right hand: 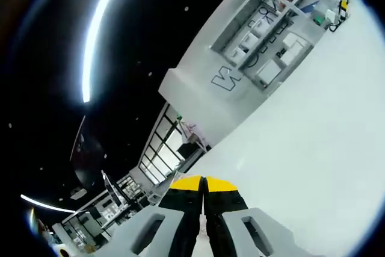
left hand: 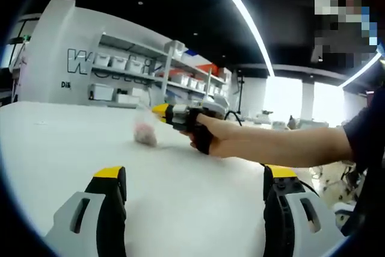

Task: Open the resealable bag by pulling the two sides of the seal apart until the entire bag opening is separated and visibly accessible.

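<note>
A small clear resealable bag [left hand: 145, 132] with pinkish contents sits blurred on the white table [left hand: 72, 148] in the left gripper view. My left gripper [left hand: 195, 174] hangs low in front of it, well short of the bag, its jaws wide open and empty. My right gripper [left hand: 161, 111], held by a gloved hand [left hand: 201, 136], reaches in from the right, its yellow tips just above and right of the bag. Whether they touch the bag cannot be told. In the right gripper view my right gripper [right hand: 203, 186] is shut, and nothing shows between its jaws.
A white shelving unit [left hand: 120, 70] with boxes stands behind the table, also seen as the shelving [right hand: 258, 46] in the right gripper view. The person's forearm [left hand: 283, 145] stretches across the right side. White tabletop [right hand: 301, 167] spreads ahead of the right gripper.
</note>
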`<state>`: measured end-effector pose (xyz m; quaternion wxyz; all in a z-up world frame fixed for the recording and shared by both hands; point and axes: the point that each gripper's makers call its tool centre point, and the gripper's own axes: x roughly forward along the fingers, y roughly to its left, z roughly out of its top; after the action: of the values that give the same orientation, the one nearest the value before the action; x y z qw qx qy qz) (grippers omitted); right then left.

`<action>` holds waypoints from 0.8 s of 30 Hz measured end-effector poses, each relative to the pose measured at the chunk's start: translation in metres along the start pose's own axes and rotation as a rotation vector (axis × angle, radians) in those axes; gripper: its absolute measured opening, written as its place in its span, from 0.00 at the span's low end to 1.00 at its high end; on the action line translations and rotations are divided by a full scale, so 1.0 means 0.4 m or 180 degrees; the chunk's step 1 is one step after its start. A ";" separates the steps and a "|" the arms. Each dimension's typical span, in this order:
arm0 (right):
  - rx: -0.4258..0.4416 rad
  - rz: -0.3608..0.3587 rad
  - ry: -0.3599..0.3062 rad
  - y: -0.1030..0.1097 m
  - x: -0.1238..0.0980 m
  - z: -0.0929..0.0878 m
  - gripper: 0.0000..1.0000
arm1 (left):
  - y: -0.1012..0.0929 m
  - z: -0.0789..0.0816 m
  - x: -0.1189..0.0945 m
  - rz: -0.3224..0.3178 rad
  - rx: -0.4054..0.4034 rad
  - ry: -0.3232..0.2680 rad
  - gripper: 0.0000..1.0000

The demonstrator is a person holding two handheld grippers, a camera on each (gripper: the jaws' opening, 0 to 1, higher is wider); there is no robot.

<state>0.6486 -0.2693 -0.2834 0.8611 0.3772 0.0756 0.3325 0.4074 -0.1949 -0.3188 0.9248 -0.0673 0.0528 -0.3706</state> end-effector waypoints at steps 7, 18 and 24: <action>-0.0046 -0.0044 -0.0031 -0.008 0.023 0.024 0.00 | 0.001 0.008 -0.003 -0.0014 -0.0047 -0.0051 0.93; -0.0120 -0.0058 -0.0029 -0.024 0.087 0.056 0.00 | 0.005 0.012 -0.004 -0.0020 -0.0092 -0.0090 0.93; -0.0193 -0.0074 -0.0049 -0.025 0.132 0.084 0.00 | 0.008 0.014 -0.003 -0.0015 -0.0101 -0.0099 0.92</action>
<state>0.7072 -0.2611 -0.2602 0.8765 0.3526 0.0632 0.3217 0.4095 -0.1912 -0.3139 0.9235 -0.0878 0.0441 -0.3708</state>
